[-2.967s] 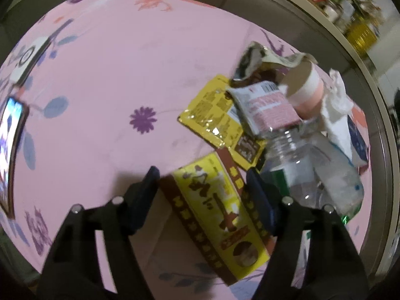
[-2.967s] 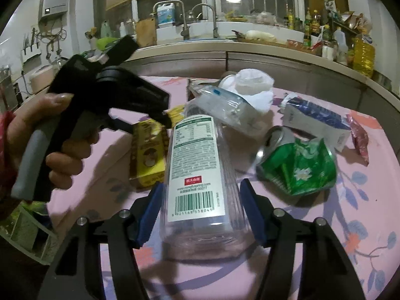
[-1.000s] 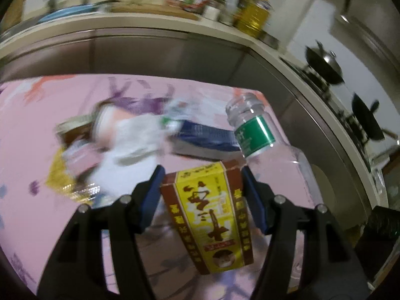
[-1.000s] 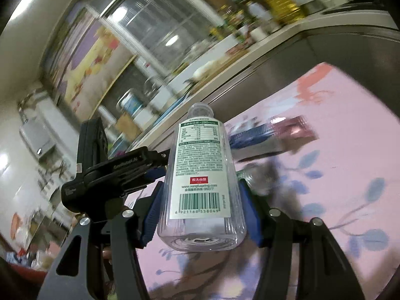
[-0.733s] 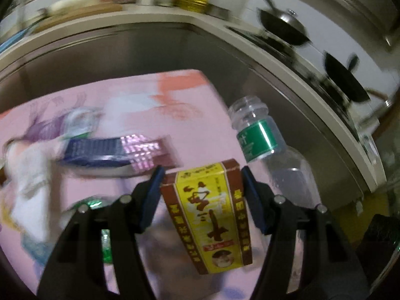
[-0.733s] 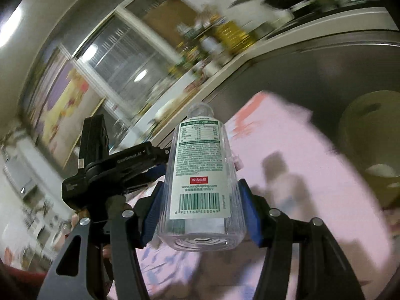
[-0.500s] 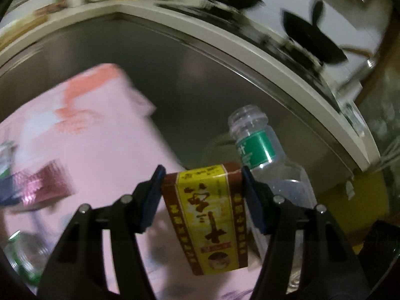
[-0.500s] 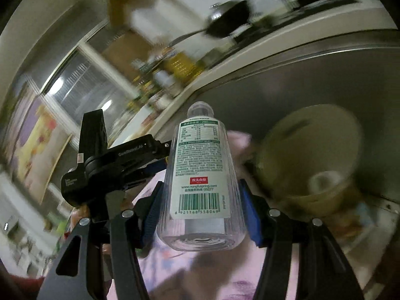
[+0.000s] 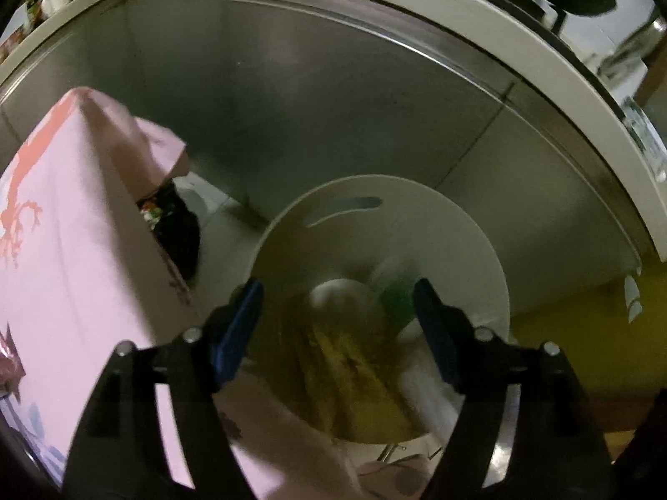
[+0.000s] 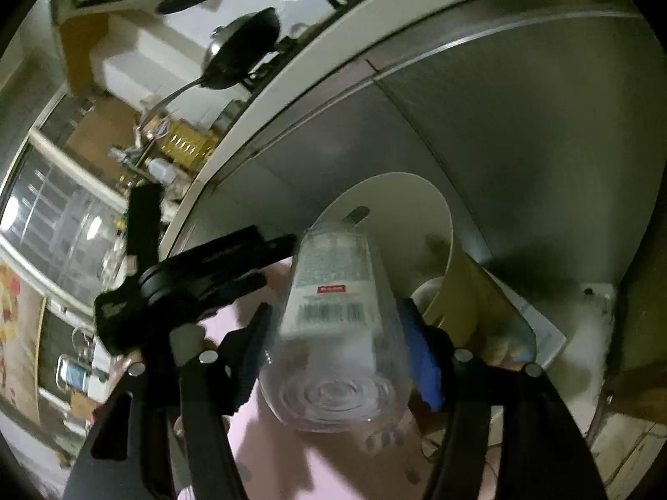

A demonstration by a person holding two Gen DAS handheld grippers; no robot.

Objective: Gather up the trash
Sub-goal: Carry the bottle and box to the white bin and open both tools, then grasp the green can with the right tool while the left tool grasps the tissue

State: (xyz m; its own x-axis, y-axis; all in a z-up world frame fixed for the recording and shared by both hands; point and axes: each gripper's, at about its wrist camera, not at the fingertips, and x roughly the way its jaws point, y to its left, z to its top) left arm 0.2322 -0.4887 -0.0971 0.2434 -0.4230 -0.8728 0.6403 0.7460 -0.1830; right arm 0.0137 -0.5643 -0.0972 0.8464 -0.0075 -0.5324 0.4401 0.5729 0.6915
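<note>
My left gripper (image 9: 337, 312): jaws opening, nothing between them, over the bin (image 9: 479, 246).
Yellow box (image 9: 354, 371): blurred, inside the bin.
My right gripper (image 10: 335, 343): jaws opening; clear bottle (image 10: 333, 333) between them, pads no longer pressing it, neck toward the bin.
Pink tablecloth (image 9: 75, 275): beside the bin.

1. The left tool (image 9: 335, 321), jaws opening, no longer grips the yellow carton (image 9: 354, 371), now blurred inside the cream bin (image 9: 417, 208).
2. The right tool (image 10: 337, 354), jaws opening, has swung the clear plastic bottle (image 10: 333, 325) from the bench to the bin.

Both wrist views steeply down on shared bin (image 9: 479, 250) (image 10: 442, 212)
</note>
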